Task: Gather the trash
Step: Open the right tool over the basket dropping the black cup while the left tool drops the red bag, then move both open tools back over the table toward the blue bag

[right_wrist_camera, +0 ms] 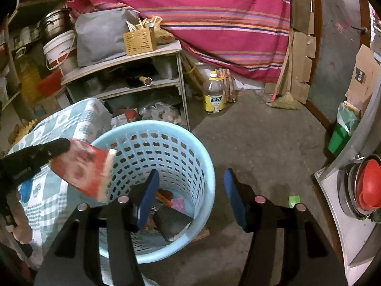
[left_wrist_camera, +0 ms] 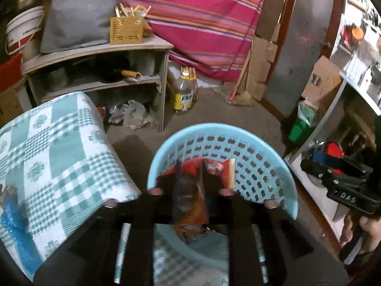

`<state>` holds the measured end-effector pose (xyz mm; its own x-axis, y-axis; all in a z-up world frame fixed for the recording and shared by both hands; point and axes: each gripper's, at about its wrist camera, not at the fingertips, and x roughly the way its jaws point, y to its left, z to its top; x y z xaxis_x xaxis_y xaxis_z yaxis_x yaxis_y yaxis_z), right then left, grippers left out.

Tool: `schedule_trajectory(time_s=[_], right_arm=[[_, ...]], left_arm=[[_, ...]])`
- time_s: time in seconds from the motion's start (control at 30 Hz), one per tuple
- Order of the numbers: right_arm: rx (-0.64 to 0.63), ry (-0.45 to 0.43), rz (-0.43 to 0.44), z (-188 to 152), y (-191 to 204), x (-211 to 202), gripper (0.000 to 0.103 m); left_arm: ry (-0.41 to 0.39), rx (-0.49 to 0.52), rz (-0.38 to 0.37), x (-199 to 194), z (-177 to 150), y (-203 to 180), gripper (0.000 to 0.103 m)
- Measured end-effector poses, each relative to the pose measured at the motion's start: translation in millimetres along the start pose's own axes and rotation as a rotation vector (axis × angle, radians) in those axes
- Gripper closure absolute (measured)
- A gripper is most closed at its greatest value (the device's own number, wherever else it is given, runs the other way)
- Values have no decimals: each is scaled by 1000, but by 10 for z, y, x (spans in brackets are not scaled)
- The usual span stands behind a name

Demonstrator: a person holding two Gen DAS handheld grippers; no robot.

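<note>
Standing on the floor (right_wrist_camera: 257, 143) just right of a cloth-draped table (right_wrist_camera: 59, 197): a perforated basket (right_wrist_camera: 190, 164), holding loose trash (right_wrist_camera: 170, 217) at its bottom. Hanging over the basket's left rim, pinched in the left gripper (left_wrist_camera: 190, 191): a flat wrapper (right_wrist_camera: 83, 171); hovering in front of the basket with jaws apart, the right gripper (right_wrist_camera: 191, 202). Sitting behind: a shelf unit (right_wrist_camera: 133, 71), with an oil bottle (right_wrist_camera: 213, 94) standing to its right and a broom (right_wrist_camera: 284, 97) leaning further right.
</note>
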<state>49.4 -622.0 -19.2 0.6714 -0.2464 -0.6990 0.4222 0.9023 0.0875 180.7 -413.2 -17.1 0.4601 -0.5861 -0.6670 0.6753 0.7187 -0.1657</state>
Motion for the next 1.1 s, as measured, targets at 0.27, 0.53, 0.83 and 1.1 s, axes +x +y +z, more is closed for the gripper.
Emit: schedule_trajectory(time_s=[0.27, 0.53, 0.83, 1.1], right_arm=[[-13, -2, -1, -18, 120, 36, 39], [-52, -37, 36, -2, 598, -75, 26], [-124, -59, 114, -40, 1457, -201, 17], [-188, -50, 154, -111, 2123, -231, 17]], left_arm=[[-45, -21, 80, -235, -63, 220, 19], [-116, -106, 259, -968, -296, 922, 6], [-96, -201, 396, -1526, -682, 1856, 6], [-114, -260, 497, -1999, -942, 2589, 6]])
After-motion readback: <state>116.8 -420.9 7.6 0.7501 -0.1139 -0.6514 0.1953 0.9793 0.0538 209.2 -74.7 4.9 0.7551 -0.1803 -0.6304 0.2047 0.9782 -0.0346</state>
